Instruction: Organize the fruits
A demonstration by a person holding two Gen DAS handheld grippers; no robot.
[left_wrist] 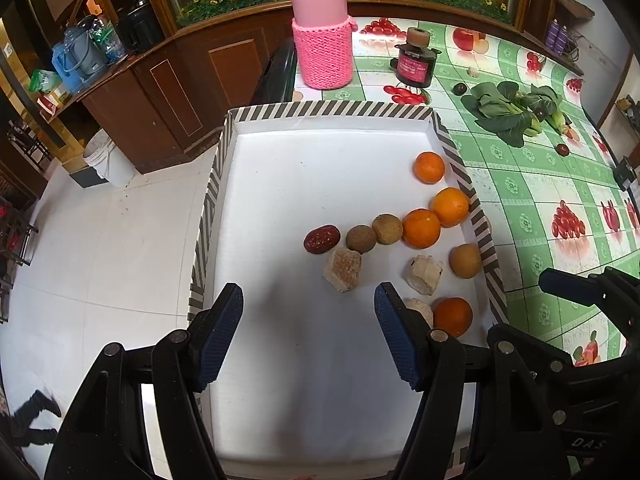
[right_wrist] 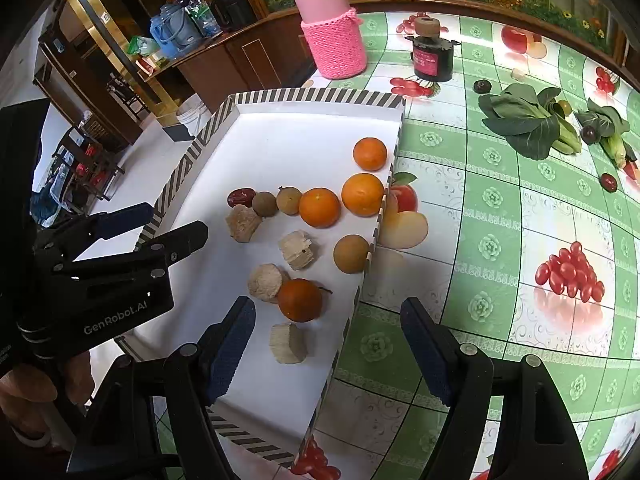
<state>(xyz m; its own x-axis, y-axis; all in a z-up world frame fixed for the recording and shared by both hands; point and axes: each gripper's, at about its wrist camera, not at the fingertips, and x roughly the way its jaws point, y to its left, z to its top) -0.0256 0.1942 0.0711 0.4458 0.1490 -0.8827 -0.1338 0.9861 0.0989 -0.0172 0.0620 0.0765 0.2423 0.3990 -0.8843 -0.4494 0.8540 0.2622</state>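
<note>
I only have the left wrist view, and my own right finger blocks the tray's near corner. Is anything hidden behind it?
Observer: Yes. A fourth pale chunk lies just nearer than the dark orange; your view shows only three chunks.
Operator: Is the right gripper carrying anything? I only see its side.
Observer: No. The right gripper has its jaws open and empty, straddling the right wall of the tray.
Operator: And the dark orange, has it a stem?
Observer: Yes, a thin stem sticks out on its right side, towards that wall.
</note>
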